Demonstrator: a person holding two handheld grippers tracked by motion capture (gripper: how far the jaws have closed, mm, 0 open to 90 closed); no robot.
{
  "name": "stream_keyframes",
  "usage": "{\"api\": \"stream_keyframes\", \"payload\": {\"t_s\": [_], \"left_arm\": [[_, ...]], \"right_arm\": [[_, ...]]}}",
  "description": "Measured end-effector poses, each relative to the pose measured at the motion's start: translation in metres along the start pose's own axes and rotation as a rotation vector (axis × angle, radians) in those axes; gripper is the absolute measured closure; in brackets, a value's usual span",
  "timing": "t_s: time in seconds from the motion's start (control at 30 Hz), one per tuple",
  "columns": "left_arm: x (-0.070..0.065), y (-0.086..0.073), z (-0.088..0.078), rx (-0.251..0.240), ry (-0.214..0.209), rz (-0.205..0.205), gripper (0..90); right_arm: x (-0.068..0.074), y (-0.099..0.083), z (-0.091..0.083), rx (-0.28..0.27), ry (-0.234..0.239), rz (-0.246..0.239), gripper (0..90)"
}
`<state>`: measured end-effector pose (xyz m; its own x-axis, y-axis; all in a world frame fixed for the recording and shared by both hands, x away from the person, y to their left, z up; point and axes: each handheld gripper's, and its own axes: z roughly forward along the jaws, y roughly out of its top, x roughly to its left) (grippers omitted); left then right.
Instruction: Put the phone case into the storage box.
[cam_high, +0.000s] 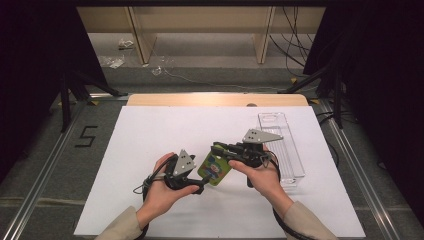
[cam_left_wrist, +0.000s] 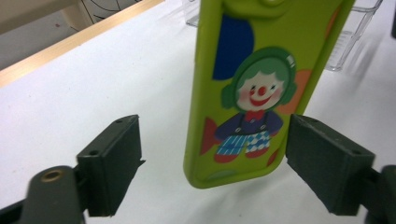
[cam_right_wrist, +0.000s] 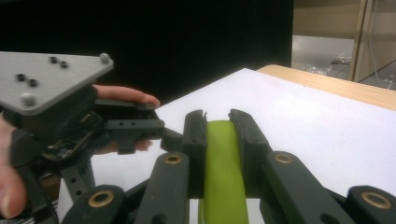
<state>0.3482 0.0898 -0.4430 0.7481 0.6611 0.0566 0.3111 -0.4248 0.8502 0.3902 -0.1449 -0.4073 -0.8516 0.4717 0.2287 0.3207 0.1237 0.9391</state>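
Mid-handover: right gripper (cam_right_wrist: 217, 122) clamps the lime-green clown-print phone case (cam_left_wrist: 254, 88) by its edges, left gripper (cam_left_wrist: 212, 163) jaws wide around its end; next, close left

Two beige sleeves come in at the lower edge of the high view, one for each forearm. Each hand carries a black gripper: the left gripper (cam_high: 200, 186) at lower centre-left, the right gripper (cam_high: 216, 149) at centre. Each has on top a grey three-cornered plate with small dark screws. A black cable trails from each body toward the lower edge. In the gripper views the fingers (cam_left_wrist: 112, 163) are dark blocks with flat pads and small holes, and brass-coloured rivets sit in the black link arms at the bottom.
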Motion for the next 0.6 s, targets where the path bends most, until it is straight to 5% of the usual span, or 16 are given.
{"api": "stream_keyframes", "payload": {"t_s": [0.6], "left_arm": [[0.0088, -0.0095, 0.0093, -0.024, -0.113, 0.010, 25.6]], "right_arm": [[0.0060, 0.0094, -0.0029, 0.101, 0.030, -0.153, 77.5]]}}
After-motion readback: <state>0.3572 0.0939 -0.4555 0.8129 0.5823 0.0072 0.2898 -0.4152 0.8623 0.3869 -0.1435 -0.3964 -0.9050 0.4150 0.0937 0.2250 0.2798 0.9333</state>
